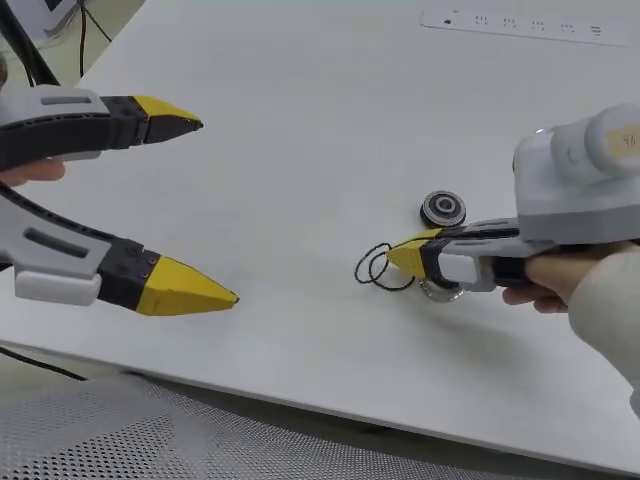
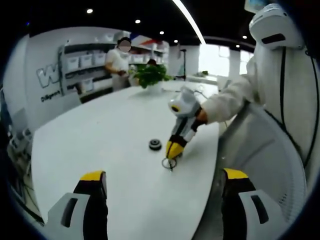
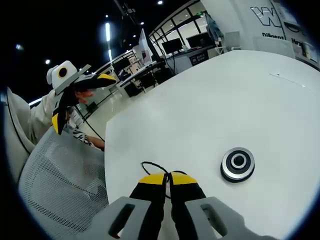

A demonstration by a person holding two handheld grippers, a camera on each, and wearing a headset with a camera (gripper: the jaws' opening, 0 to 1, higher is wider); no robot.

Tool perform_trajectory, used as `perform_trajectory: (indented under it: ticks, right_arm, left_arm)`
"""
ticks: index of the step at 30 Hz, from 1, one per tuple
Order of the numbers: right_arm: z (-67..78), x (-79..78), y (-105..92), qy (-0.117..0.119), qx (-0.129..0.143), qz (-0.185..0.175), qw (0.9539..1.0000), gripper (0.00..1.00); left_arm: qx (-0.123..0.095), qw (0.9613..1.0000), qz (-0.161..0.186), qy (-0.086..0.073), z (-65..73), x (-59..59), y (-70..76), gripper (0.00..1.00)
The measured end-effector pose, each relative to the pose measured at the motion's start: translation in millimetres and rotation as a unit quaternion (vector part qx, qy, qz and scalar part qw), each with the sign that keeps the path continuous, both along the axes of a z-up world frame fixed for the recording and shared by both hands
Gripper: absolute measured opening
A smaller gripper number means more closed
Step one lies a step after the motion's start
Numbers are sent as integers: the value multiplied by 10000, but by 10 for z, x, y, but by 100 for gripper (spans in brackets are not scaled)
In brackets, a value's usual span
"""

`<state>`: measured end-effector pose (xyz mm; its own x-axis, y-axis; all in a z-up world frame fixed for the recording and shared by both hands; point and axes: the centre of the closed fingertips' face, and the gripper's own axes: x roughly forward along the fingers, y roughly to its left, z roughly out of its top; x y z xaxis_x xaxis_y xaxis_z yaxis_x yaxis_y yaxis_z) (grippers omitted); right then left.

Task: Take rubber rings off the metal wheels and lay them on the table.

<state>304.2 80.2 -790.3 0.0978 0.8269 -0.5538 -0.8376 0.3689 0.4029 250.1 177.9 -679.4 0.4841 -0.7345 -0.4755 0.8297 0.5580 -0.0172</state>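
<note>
A metal wheel (image 1: 442, 209) (image 3: 237, 164) (image 2: 155, 144) with a dark hub lies flat on the white table (image 1: 300, 120). Thin black rubber rings (image 1: 374, 268) (image 2: 167, 164) lie looped on the table just left of it. My right gripper (image 1: 395, 258) (image 3: 168, 176) (image 2: 172, 152) is low over the table, its yellow tips shut on a rubber ring (image 3: 151, 167). A second silvery wheel (image 1: 440, 291) peeks out from under that gripper. My left gripper (image 1: 212, 210) (image 2: 164, 175) hovers far to the left, wide open with nothing between its fingers.
A white power strip (image 1: 530, 25) lies at the table's far right. The near table edge runs along the bottom, with a grey mesh chair (image 1: 150, 430) below it. A potted plant (image 2: 150, 75) and a person (image 2: 119, 60) are at the far end.
</note>
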Motion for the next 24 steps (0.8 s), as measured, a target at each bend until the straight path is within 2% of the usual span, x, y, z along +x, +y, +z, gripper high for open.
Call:
perform_trajectory:
  ticks: [14, 24]
  right_arm:
    - [56, 78, -91, -94, -9, -118, 9999, 2]
    - [227, 180, -213, -255, 49, -310, 9992, 2]
  left_arm:
    - [-46, 10000, 26, -10, -13, -20, -33, 97]
    - [-81, 9999, -5, -69, -4, -15, -68, 97]
